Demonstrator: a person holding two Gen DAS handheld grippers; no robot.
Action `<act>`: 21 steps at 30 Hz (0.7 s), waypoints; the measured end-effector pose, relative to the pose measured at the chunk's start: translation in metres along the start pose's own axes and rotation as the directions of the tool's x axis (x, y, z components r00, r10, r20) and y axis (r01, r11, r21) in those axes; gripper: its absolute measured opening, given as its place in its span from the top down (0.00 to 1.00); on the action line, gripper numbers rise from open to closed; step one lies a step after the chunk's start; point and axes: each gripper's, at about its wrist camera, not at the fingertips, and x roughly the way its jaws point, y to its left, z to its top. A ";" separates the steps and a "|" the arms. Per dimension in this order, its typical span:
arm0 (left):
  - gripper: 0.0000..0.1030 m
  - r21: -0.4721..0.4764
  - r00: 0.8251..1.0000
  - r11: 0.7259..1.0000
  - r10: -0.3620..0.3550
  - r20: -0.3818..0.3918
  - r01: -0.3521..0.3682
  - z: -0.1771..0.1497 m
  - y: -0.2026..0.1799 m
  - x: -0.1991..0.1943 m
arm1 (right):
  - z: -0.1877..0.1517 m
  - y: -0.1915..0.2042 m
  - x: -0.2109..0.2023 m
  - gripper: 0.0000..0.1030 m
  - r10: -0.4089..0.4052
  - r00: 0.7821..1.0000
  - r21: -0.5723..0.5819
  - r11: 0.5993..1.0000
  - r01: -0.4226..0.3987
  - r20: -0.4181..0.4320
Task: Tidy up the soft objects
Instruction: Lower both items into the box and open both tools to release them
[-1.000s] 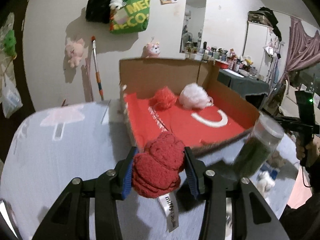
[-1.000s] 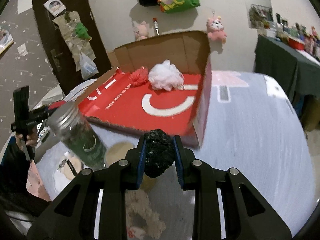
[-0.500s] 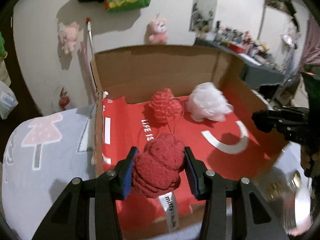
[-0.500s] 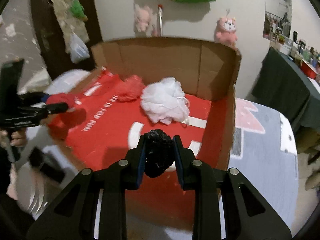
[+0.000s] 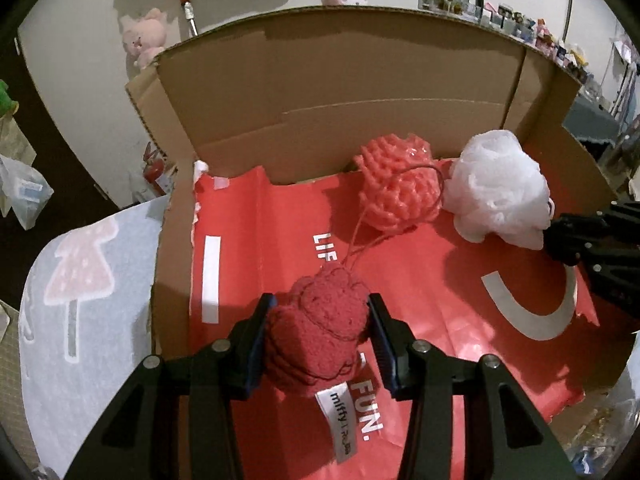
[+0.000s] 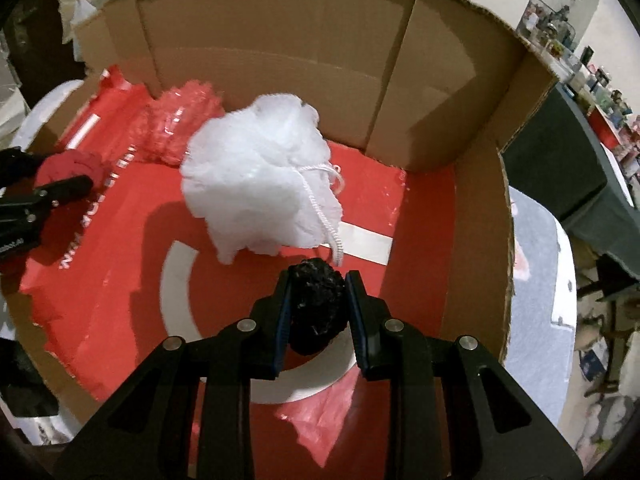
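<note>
My left gripper (image 5: 318, 340) is shut on a dark red fluffy cloth (image 5: 320, 336) with a white tag, held over the left part of the cardboard box (image 5: 340, 92). My right gripper (image 6: 316, 308) is shut on a black fuzzy ball (image 6: 316, 306), held over the box's right part. Inside the box, on its red liner, lie a pink mesh puff (image 5: 396, 188) and a white mesh puff (image 5: 498, 190) against the back wall. The white puff (image 6: 260, 172) lies just ahead of my right gripper. The left gripper shows in the right wrist view (image 6: 52, 184).
The box stands on a pale blue tablecloth (image 5: 80, 300) with pink tree prints. Plush toys hang on the wall (image 5: 144, 36) behind. A dark green table (image 6: 560, 160) with bottles stands to the right.
Both grippers have moved forward and down from the table's front to over the inside of the box, each still holding its object. The glass jar has left view.
</note>
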 end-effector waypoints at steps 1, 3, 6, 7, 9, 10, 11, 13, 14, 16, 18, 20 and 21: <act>0.53 0.005 1.000 1.000 0.005 -0.006 -0.005 0.000 -0.001 0.001 | 0.000 0.000 0.002 0.76 0.001 1.000 0.002 1.000 -0.001 -0.008; 0.52 0.019 1.000 1.000 0.010 -0.026 -0.010 -0.001 -0.002 0.005 | 0.000 0.000 0.005 0.76 -0.009 1.000 -0.002 1.000 0.009 -0.018; 0.52 0.030 0.999 1.000 0.011 -0.041 -0.010 -0.002 -0.003 0.009 | 0.000 0.001 0.006 0.75 -0.026 0.999 -0.016 1.000 0.025 -0.023; 0.52 0.033 0.999 0.999 0.011 -0.045 -0.010 -0.002 -0.003 0.010 | 0.000 0.001 0.007 0.75 -0.030 0.999 -0.020 0.999 0.029 -0.024; 0.52 0.038 0.999 0.999 0.012 -0.048 -0.010 -0.003 -0.002 0.010 | 0.003 0.002 0.008 0.75 -0.040 0.999 -0.030 0.999 0.039 -0.027; 0.51 0.041 0.999 0.999 0.013 -0.050 -0.011 -0.003 -0.002 0.011 | 0.003 0.004 0.008 0.75 -0.044 0.999 -0.035 0.998 0.043 -0.028; 0.51 0.043 0.999 0.999 0.014 -0.051 -0.012 -0.004 -0.002 0.010 | 0.003 0.005 0.008 0.74 -0.049 0.998 -0.040 0.998 0.048 -0.028; 0.51 0.046 0.999 0.999 0.017 -0.051 -0.014 -0.004 -0.003 0.010 | 0.003 0.008 0.008 0.74 -0.059 0.998 -0.052 0.997 0.058 -0.028; 0.51 0.046 0.999 0.999 0.017 -0.052 -0.015 -0.004 -0.004 0.010 | 0.001 0.013 0.009 0.73 -0.063 0.998 -0.055 0.997 0.062 -0.026; 0.51 0.048 0.998 0.999 0.019 -0.053 -0.016 -0.001 -0.005 0.011 | 0.000 0.016 0.009 0.72 -0.072 0.997 -0.061 0.996 0.070 -0.027; 0.51 0.051 0.998 0.999 0.020 -0.054 -0.017 0.001 -0.009 0.013 | -0.001 0.019 0.008 0.72 -0.078 0.997 -0.066 0.995 0.077 -0.026; 0.51 0.051 0.998 0.999 0.019 -0.056 -0.017 0.002 -0.008 0.013 | -0.001 0.020 0.007 0.71 -0.084 0.996 -0.071 0.994 0.082 -0.025; 0.51 0.051 0.998 0.999 0.020 -0.056 -0.017 0.002 -0.008 0.013 | -0.001 0.021 0.007 0.69 -0.087 0.996 -0.072 0.994 0.085 -0.024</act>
